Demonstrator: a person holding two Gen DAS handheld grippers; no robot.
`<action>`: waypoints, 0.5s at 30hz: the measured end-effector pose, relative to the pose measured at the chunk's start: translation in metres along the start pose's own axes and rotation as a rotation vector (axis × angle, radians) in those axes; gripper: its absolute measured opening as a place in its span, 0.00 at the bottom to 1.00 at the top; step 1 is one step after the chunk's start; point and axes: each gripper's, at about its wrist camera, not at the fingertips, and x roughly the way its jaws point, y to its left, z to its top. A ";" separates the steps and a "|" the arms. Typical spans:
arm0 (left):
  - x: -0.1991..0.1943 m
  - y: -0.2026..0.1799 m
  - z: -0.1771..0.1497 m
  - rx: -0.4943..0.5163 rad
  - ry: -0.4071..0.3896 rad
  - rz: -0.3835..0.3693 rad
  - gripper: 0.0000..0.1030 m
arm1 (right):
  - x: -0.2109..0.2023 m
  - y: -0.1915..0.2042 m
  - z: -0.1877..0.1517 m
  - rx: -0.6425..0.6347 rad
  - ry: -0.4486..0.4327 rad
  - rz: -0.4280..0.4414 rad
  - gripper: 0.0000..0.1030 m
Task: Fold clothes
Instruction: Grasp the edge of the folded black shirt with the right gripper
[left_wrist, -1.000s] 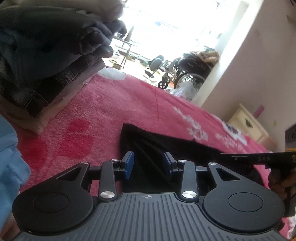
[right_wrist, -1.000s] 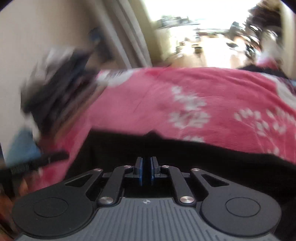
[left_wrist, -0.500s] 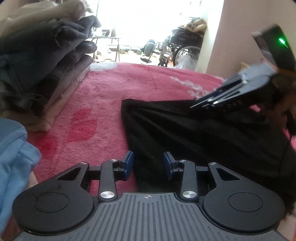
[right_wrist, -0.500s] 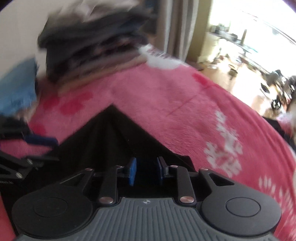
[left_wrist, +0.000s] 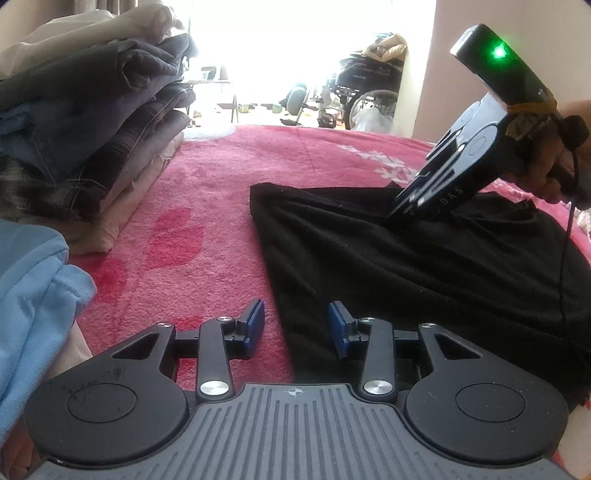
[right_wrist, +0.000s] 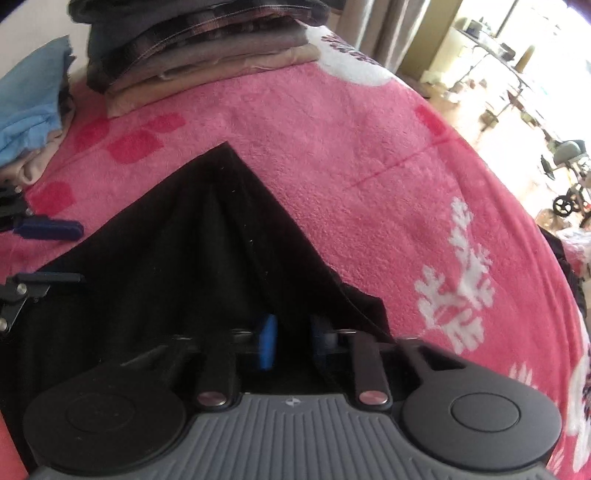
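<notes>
At the far left of the left wrist view, a light blue garment (left_wrist: 33, 295) sits bunched up. Above it in the upper left rises a stack of folded clothes (left_wrist: 92, 129): dark denim, plaid and beige layers on the pink blanket (left_wrist: 207, 229).

At bottom centre, the left gripper (left_wrist: 295, 321) has its blue pads standing well apart. One pad is over blanket and the other over cloth, with nothing clamped. The near edge of the black garment (left_wrist: 406, 277) runs right between them. The garment spreads from mid-frame to the right edge, flat on the blanket.

On the right, the right gripper (left_wrist: 391, 218) slants down from a hand (left_wrist: 554, 162), with a green light glowing on top. Its tip is buried in the cloth. Half a second back it hung clear above the garment; now it's down in it.

Only this view catches the bright doorway and the wheelchair (left_wrist: 369, 88) beyond it.

The right wrist view gives what the left one can't: its own pads up close, and the garment's pointed corner aiming at the stack. It also has the left gripper's two spread fingers (right_wrist: 51, 229) poking in at the left edge. The right jaws have just been closing, and they now pinch a fold of black fabric. The picture is a little blurred there.
</notes>
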 end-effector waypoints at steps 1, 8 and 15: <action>-0.001 0.000 0.000 -0.003 -0.002 0.002 0.37 | -0.002 0.002 0.001 -0.005 -0.011 -0.016 0.03; -0.001 0.004 -0.001 -0.034 0.003 -0.006 0.38 | -0.022 0.008 0.001 0.008 -0.123 -0.155 0.02; -0.001 -0.001 -0.004 0.008 -0.008 0.017 0.38 | 0.003 -0.005 0.000 0.187 -0.142 -0.167 0.04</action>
